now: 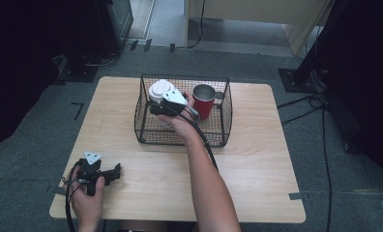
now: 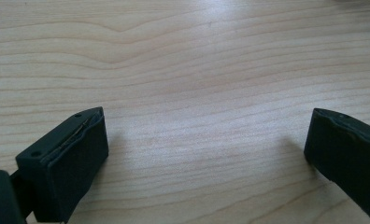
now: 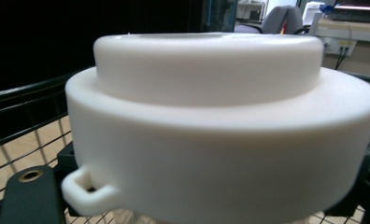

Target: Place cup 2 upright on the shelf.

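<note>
Showing lid's (image 3: 220,121) small side loop (image 3: 87,189).

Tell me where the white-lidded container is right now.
In the high view, the white-lidded container sits in the left half of the black wire basket, left of the red mug, with the right hand-held gripper closed on it.

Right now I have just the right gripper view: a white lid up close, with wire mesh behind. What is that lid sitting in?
Observer: A black wire basket on the table. The right gripper is closed on the white-lidded container inside it.
Operator: Anything else in the basket?
Observer: A red mug, upright, just right of the container.
Operator: And the other hand?
Observer: The left gripper rests near the table's near left corner, open, with nothing between its jaws.
</note>
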Motion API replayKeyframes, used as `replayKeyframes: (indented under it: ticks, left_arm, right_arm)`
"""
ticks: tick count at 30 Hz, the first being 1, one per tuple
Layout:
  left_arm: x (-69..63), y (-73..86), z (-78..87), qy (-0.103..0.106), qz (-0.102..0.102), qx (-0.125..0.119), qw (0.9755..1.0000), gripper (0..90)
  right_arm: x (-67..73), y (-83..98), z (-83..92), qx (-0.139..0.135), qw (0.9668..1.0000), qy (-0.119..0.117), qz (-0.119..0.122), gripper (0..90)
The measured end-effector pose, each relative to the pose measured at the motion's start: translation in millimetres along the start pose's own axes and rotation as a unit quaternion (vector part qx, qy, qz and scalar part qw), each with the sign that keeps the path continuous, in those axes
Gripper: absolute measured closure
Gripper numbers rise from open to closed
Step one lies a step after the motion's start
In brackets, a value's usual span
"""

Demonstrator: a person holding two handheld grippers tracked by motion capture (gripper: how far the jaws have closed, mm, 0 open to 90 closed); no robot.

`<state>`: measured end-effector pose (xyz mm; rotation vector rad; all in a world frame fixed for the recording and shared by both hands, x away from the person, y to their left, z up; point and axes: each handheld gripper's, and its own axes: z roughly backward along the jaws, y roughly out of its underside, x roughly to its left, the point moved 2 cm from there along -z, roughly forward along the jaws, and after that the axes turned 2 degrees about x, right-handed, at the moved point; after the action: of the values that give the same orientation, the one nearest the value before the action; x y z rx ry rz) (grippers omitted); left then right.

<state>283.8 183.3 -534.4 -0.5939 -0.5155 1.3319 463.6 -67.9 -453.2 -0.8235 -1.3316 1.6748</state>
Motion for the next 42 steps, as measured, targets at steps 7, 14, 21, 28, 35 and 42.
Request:
replayKeyframes:
  ticks: [7,14,21,28,35,42]
  left_arm:
    - [0.0,0.0,0.0,0.000,0.000,0.000,1.0000,0.4]
    - [0.0,0.0,0.0,0.000,0.000,0.000,1.0000,0.4]
    - [0.1,0.0,0.1,0.000,-0.001,0.001,1.0000,0.4]
    - [0.2,0.0,0.1,0.000,-0.001,0.001,1.0000,0.4]
    - [0.2,0.0,0.1,0.000,-0.001,0.001,1.0000,0.4]
    - [0.1,0.0,0.0,0.000,-0.001,0.000,1.0000,0.4]
  right_arm:
    - [-0.1,-0.5,6.2,0.017,0.9996,-0.023,0.004,11.9]
    - [-4.1,-2.5,11.0,0.023,0.9991,-0.032,0.012,3.1]
    - [-7.4,-11.9,20.4,0.007,0.9987,-0.040,0.032,0.0]
    - [-12.5,-21.1,32.4,-0.010,0.9981,-0.044,0.041,0.0]
    - [-13.4,-30.1,43.6,-0.021,0.9969,-0.059,0.047,0.0]
    - [-14.5,-33.8,56.9,-0.028,0.9959,-0.068,0.052,0.0]
